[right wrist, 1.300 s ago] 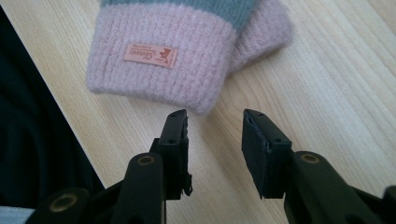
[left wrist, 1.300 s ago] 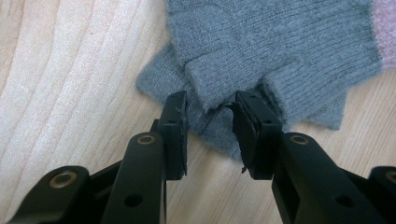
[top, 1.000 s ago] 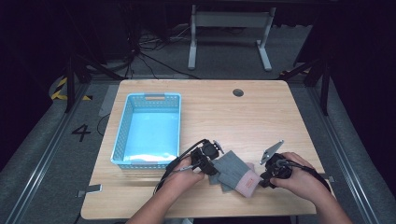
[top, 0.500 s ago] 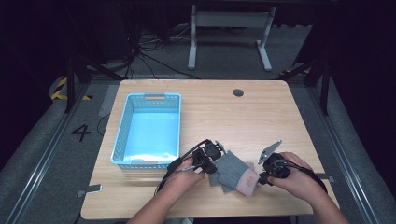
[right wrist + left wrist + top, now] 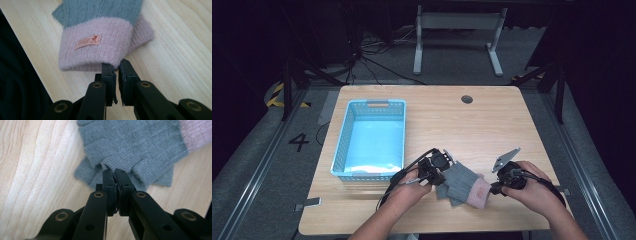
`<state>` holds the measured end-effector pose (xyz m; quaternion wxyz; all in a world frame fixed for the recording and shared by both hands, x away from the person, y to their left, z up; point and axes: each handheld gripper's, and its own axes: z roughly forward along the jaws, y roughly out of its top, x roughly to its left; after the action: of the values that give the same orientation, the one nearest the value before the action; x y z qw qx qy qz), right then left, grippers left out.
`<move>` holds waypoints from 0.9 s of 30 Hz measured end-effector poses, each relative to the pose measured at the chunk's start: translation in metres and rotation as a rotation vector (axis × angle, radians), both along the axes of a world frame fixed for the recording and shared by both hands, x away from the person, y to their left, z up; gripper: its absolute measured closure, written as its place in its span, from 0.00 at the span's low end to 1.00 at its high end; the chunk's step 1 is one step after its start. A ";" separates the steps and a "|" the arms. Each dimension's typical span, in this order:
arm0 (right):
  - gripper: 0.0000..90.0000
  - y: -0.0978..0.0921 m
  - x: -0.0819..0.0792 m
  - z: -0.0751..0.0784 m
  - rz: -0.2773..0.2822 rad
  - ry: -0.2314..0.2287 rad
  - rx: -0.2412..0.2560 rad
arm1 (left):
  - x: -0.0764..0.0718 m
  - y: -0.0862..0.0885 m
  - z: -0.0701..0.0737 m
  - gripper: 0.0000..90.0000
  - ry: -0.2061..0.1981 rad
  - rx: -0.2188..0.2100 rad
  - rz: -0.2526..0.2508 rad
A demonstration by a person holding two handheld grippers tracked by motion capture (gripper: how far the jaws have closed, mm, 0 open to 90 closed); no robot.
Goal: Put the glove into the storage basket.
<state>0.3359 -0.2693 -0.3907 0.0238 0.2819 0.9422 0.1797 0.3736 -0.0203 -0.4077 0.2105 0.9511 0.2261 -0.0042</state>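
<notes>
Near the front edge of the surface [image 5: 512, 120], you are pinching the grey finger end of the glove [image 5: 460, 181] in your left gripper [image 5: 114, 173], while your right gripper [image 5: 115, 65] is closing, seemingly, on its pink cuff [image 5: 100, 46], right of the blue basket [image 5: 343, 145].

Bright, evenly lit table [image 5: 492, 125] (dark surroundings), soft close-up focus, faint shadows.
</notes>
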 end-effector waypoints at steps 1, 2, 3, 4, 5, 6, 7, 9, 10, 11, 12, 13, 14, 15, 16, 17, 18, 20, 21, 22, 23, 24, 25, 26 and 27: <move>0.94 -0.001 0.000 0.003 -0.006 -0.008 0.007 | -0.001 0.001 0.002 0.97 -0.003 -0.002 0.004; 0.94 -0.002 0.000 0.005 -0.009 -0.013 0.012 | -0.002 0.002 0.005 0.97 -0.011 -0.011 0.003; 0.94 -0.003 0.000 0.008 -0.012 -0.019 0.022 | -0.003 0.004 0.007 0.97 -0.012 -0.016 0.002; 0.94 -0.004 0.000 0.009 -0.016 -0.026 0.024 | -0.005 0.005 0.010 0.97 -0.014 -0.025 0.006; 0.94 -0.005 0.000 0.011 -0.020 -0.034 0.028 | -0.006 0.006 0.013 0.97 -0.016 -0.030 0.005; 0.95 -0.006 0.001 0.012 -0.021 -0.040 0.032 | -0.007 0.008 0.015 0.97 -0.015 -0.034 0.007; 0.95 -0.007 0.001 0.013 -0.025 -0.046 0.037 | -0.009 0.009 0.017 0.97 -0.017 -0.040 0.007; 0.95 -0.009 0.003 0.014 -0.029 -0.055 0.046 | -0.012 0.009 0.020 0.97 -0.020 -0.038 0.001; 0.95 -0.010 0.004 0.015 -0.035 -0.060 0.047 | -0.013 0.009 0.021 0.97 -0.022 -0.038 -0.001; 0.95 -0.011 0.005 0.015 -0.035 -0.063 0.049 | -0.015 0.010 0.022 0.97 -0.020 -0.036 -0.003; 0.95 -0.011 0.007 0.016 -0.037 -0.067 0.050 | -0.017 0.010 0.023 0.97 -0.025 -0.033 -0.004; 0.95 -0.012 0.008 0.016 -0.035 -0.069 0.051 | -0.018 0.010 0.024 0.98 -0.025 -0.032 -0.003; 0.95 -0.012 0.009 0.016 -0.039 -0.073 0.051 | -0.019 0.010 0.024 1.00 -0.027 -0.029 -0.006; 0.95 -0.012 0.010 0.016 -0.039 -0.076 0.050 | -0.021 0.011 0.025 1.00 -0.026 -0.028 -0.008; 0.95 -0.012 0.011 0.017 -0.042 -0.080 0.048 | -0.022 0.011 0.026 1.00 -0.026 -0.026 -0.005; 0.96 -0.011 0.012 0.016 -0.042 -0.081 0.045 | -0.023 0.012 0.026 1.00 -0.028 -0.030 -0.005; 0.96 -0.011 0.013 0.016 -0.042 -0.084 0.044 | -0.024 0.012 0.026 1.00 -0.028 -0.031 -0.001; 0.96 -0.010 0.015 0.015 -0.040 -0.085 0.042 | -0.024 0.012 0.025 1.00 -0.029 -0.024 -0.001; 0.96 -0.010 0.015 0.014 -0.039 -0.084 0.038 | -0.023 0.012 0.023 1.00 -0.027 -0.021 0.005; 0.96 -0.010 0.016 0.014 -0.039 -0.086 0.034 | -0.023 0.013 0.022 1.00 -0.026 -0.022 0.013; 0.96 -0.009 0.016 0.014 -0.038 -0.088 0.035 | -0.023 0.013 0.021 1.00 -0.025 -0.022 0.015; 0.96 -0.009 0.017 0.015 -0.037 -0.087 0.035 | -0.021 0.013 0.018 1.00 -0.019 -0.022 0.024; 0.96 -0.008 0.017 0.015 -0.034 -0.088 0.035 | -0.021 0.012 0.016 0.99 -0.015 -0.021 0.028; 0.96 -0.008 0.017 0.016 -0.031 -0.089 0.035 | -0.020 0.012 0.014 0.99 -0.017 -0.016 0.028; 0.96 -0.008 0.017 0.016 -0.030 -0.090 0.034 | -0.020 0.011 0.012 0.98 -0.011 -0.015 0.032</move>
<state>0.3526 -0.2771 -0.3750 0.0641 0.2878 0.9327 0.2078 0.3534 -0.0094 -0.3959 0.2188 0.9458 0.2400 0.0028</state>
